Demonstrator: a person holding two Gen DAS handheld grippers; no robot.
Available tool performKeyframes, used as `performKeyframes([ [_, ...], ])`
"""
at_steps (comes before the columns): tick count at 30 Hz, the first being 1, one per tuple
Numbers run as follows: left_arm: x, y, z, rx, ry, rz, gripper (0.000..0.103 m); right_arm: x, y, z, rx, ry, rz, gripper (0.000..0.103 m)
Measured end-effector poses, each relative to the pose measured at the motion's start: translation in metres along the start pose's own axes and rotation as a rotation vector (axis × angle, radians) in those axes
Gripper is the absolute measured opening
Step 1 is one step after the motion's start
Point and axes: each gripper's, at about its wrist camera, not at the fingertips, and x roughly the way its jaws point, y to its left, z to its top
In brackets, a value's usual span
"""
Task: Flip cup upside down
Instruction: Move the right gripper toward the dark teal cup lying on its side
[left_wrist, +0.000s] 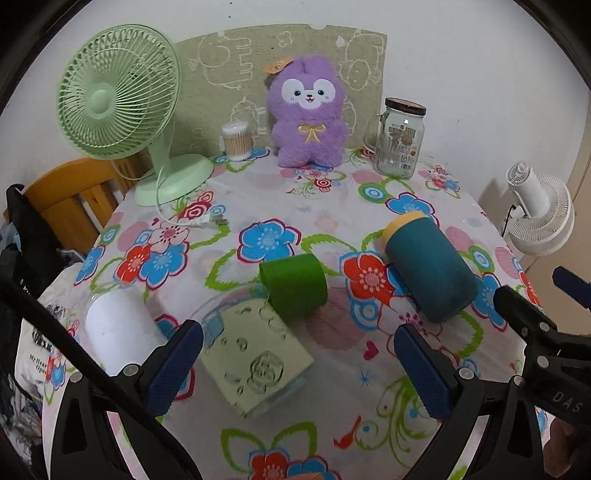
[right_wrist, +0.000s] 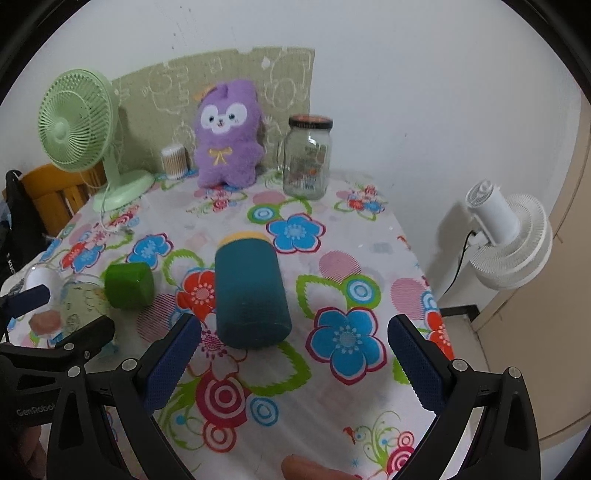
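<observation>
Three cups lie on their sides on the floral tablecloth. A clear glass cup with a pale green sleeve lies just ahead of my open left gripper, between its fingers' line. A small green cup lies behind it, also in the right wrist view. A teal cup with a yellow rim lies just ahead of my open right gripper, slightly left of centre; it shows in the left wrist view. Both grippers are empty.
A green desk fan, a cotton swab jar, a purple plush toy and a lidded glass jar stand along the far edge. A white fan stands beyond the table's right edge. A wooden chair is at left.
</observation>
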Motion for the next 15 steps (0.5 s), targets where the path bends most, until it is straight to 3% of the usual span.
performKeyframes([
  [15,0.045,0.000,0.022,0.061,-0.003,0.126,0.103,0.068,0.010,0.008,-0.063,0.112,0.086,0.102],
])
